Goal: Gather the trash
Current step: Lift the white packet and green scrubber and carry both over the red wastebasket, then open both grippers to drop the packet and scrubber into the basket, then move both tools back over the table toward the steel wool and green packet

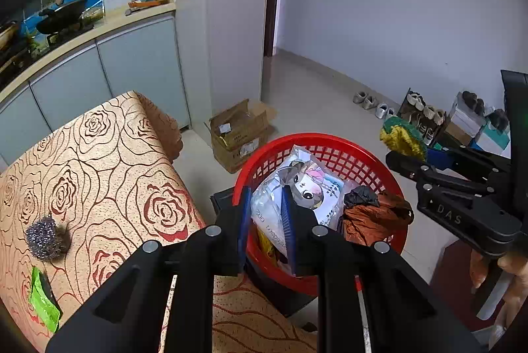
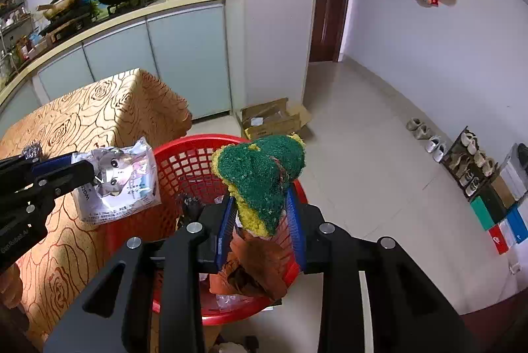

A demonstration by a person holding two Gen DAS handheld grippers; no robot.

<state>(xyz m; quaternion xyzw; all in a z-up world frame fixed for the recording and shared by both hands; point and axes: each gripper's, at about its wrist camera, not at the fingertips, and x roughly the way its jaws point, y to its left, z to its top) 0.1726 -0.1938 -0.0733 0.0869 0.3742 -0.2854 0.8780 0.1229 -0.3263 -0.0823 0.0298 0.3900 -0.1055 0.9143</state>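
Observation:
My left gripper [image 1: 265,192] is shut on a white plastic packet [image 1: 307,184] printed with a cartoon face, and holds it over the red mesh basket [image 1: 330,138]. To the right, the right gripper [image 1: 412,158] carries a green and yellow scouring sponge [image 1: 401,136]. In the right wrist view that sponge [image 2: 264,168] stands up between the blue pads of my right gripper [image 2: 260,197], above the basket [image 2: 184,143]. The left gripper [image 2: 82,166] holds the packet [image 2: 122,184] at the basket's left rim. Crumpled brown wrapping [image 1: 373,217] lies inside the basket.
A table in a rose-patterned cloth [image 1: 109,161] stands left of the basket, with a steel wool ball [image 1: 44,235] and a green wrapper [image 1: 44,303] on it. An open cardboard box [image 1: 237,135] sits on the floor behind. Shoes and a rack [image 1: 425,115] line the right wall.

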